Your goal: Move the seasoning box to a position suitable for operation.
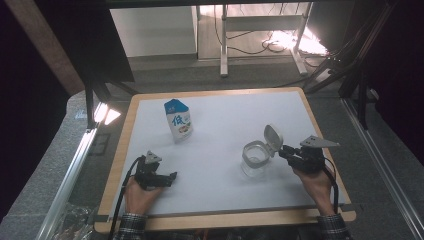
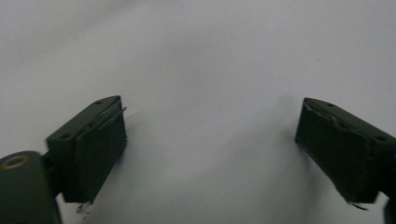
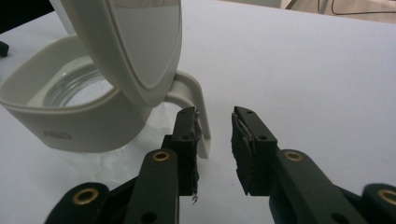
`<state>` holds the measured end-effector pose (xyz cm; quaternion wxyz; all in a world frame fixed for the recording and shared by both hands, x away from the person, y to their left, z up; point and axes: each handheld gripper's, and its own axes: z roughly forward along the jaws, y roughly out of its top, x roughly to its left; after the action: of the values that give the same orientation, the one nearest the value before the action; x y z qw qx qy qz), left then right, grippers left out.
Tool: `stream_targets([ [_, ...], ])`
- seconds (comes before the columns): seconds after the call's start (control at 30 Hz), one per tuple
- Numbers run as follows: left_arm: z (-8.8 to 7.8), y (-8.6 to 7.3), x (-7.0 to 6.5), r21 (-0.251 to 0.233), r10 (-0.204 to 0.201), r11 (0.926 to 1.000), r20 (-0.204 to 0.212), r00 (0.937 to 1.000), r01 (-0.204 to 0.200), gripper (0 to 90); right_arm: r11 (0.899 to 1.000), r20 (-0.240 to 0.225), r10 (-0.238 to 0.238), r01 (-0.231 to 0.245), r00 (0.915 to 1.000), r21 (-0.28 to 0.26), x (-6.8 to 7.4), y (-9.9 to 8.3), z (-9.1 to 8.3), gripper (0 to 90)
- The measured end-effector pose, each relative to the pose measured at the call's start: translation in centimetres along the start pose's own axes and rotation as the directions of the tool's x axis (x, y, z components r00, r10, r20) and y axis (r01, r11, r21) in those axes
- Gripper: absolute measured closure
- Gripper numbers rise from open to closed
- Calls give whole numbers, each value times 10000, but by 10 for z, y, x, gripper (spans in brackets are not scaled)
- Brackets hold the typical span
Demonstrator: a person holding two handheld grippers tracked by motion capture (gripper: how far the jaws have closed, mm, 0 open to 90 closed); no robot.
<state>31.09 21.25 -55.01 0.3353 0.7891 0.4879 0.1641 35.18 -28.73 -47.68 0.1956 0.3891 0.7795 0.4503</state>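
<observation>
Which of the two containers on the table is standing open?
The clear jug by the right hand-held gripper: its lid is flipped up. The blue-and-white carton is closed.

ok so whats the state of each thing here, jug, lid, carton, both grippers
jug: upright on the white table, looks empty
lid: flipped open, standing up at the handle side
handle: just beside the right gripper's jaws, not between them
milk carton: upright, top closed, untouched
left gripper: open, nothing between the jaws, low over bare table
right gripper: jaws part open, holding nothing
</observation>
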Motion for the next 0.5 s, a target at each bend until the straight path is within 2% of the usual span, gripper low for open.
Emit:
stream_targets([
  [0.13,-2,4,5,-5,-212,9998,165,9996,212,125,9999,-29,78,-78,10000,71,-1,-5,1,675],
  [0.37,-3,18,11,-113,-268,9996,250,9993,271,142,9996,-100,183,-181,9998,205,-1,-14,4,635],
  [0.5,-3,25,12,-98,-274,9996,154,9995,276,145,9994,-141,233,-229,9996,266,-1,-18,5,624],
])
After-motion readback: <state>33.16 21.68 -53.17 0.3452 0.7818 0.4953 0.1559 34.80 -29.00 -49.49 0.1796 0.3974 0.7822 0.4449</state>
